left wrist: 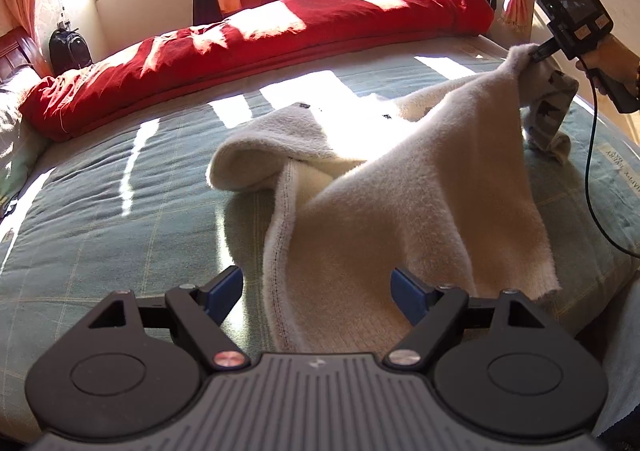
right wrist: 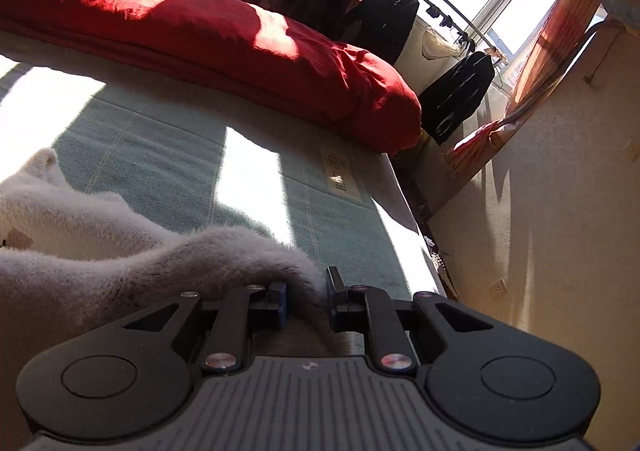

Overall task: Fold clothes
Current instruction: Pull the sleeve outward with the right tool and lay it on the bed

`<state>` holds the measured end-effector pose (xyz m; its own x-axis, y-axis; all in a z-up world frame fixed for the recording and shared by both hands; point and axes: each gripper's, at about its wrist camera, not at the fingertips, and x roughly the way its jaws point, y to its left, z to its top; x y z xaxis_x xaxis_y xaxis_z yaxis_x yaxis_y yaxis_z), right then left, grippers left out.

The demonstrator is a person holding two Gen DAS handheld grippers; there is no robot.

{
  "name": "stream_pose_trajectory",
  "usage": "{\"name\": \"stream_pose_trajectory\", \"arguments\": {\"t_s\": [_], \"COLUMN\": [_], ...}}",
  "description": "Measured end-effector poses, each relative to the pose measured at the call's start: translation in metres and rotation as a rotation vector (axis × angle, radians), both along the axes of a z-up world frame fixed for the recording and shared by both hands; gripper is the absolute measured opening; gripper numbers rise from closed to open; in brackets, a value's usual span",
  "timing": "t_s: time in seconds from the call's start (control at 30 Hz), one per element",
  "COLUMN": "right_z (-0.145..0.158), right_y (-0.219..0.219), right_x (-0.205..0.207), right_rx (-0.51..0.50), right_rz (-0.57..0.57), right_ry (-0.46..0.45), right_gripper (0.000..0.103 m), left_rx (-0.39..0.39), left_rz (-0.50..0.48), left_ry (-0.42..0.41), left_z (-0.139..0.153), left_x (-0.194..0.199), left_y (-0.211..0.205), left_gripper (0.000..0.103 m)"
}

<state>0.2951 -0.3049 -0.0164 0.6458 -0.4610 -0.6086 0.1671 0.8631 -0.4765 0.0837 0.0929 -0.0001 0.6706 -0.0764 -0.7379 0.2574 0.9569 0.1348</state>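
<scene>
Mid-fold: cream fleece garment (left wrist: 400, 179) half lifted off green checked quilted bedspread (left wrist: 100, 219), not flat, not squared.

Largest first: bedspread spread ahead of both jaw sets, rolled red duvet (left wrist: 256, 47) along its far edge, well beyond either tool. Garment draped ahead and right of left gripper (left wrist: 318, 291); one stitched hem running down into the gap between those jaws, one flap doubled over on itself further ahead-left. Left jaws wide apart, gripping nothing, fleece lying between but unpinched. Right gripper (right wrist: 306, 301) nearly closed, clamped on a bunched corner of fleece, raised above the bed so cloth hangs taut down toward left tool. Judgement: some layering present, no tidy stack visible; smoothing, edge alignment and final fold apparently remaining.
</scene>
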Motion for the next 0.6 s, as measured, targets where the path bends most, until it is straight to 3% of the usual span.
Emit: {"name": "stream_pose_trajectory", "arguments": {"t_s": [0.13, 0.27, 0.43, 0.5, 0.6], "right_z": [0.002, 0.019, 0.043, 0.037, 0.019], "right_y": [-0.012, -0.02, -0.036, -0.044, -0.054], "right_x": [-0.012, -0.034, -0.066, -0.079, -0.095], "right_rx": [0.158, 0.288, 0.425, 0.458, 0.479], "right_rz": [0.012, 0.041, 0.08, 0.108, 0.151], "right_ry": [0.041, 0.014, -0.032, -0.017, 0.018], "right_gripper": [0.023, 0.029, 0.051, 0.065, 0.076], "left_rx": [-0.01, -0.014, -0.027, -0.027, -0.025], "left_rz": [-0.009, -0.02, -0.021, -0.024, -0.027], "left_ry": [0.018, 0.029, 0.02, 0.023, 0.029], "left_z": [-0.005, -0.007, -0.005, -0.005, -0.005], "left_x": [0.005, 0.008, 0.004, 0.003, 0.0], "left_y": [-0.004, -0.011, -0.017, -0.02, -0.024], "left_gripper": [0.081, 0.081, 0.081, 0.081, 0.081]}}
